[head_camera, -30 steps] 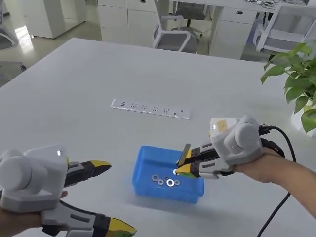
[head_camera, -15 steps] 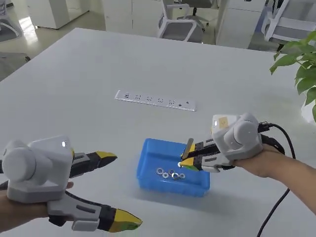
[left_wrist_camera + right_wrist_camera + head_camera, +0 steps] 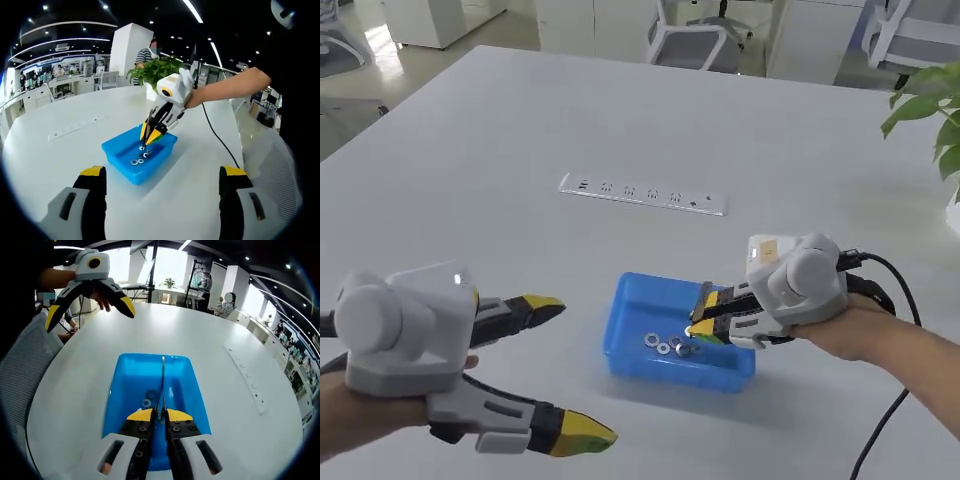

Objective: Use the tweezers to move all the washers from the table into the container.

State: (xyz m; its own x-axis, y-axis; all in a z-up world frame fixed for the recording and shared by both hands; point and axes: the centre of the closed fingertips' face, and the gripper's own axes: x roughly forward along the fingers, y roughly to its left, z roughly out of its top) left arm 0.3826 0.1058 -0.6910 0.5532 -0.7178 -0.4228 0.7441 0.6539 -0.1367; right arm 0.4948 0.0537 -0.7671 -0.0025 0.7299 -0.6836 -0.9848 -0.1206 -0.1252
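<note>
A blue container (image 3: 720, 368) sits on the white table with several washers (image 3: 666, 345) on its floor. My right gripper (image 3: 702, 325) hovers over the container's right part, shut on thin metal tweezers (image 3: 704, 296). In the right gripper view the tweezers (image 3: 163, 380) run forward from between the shut jaws (image 3: 160, 415) over the container (image 3: 117, 385), close above a washer (image 3: 146, 402). My left gripper (image 3: 575, 372) is open with nothing in it, left of the container. In the left gripper view it (image 3: 162, 172) faces the container (image 3: 116, 151), the washers (image 3: 140, 159) and the right gripper (image 3: 150, 136).
A white power strip (image 3: 642, 194) lies farther back on the table. A green plant (image 3: 932, 105) stands at the right edge. Office chairs (image 3: 685, 40) and cabinets stand beyond the far edge. A black cable (image 3: 880, 440) trails from the right gripper.
The head camera has shifted, so the container sits a little to the right in the picture. The tweezers have tipped lower over the container. The left gripper has stayed open.
</note>
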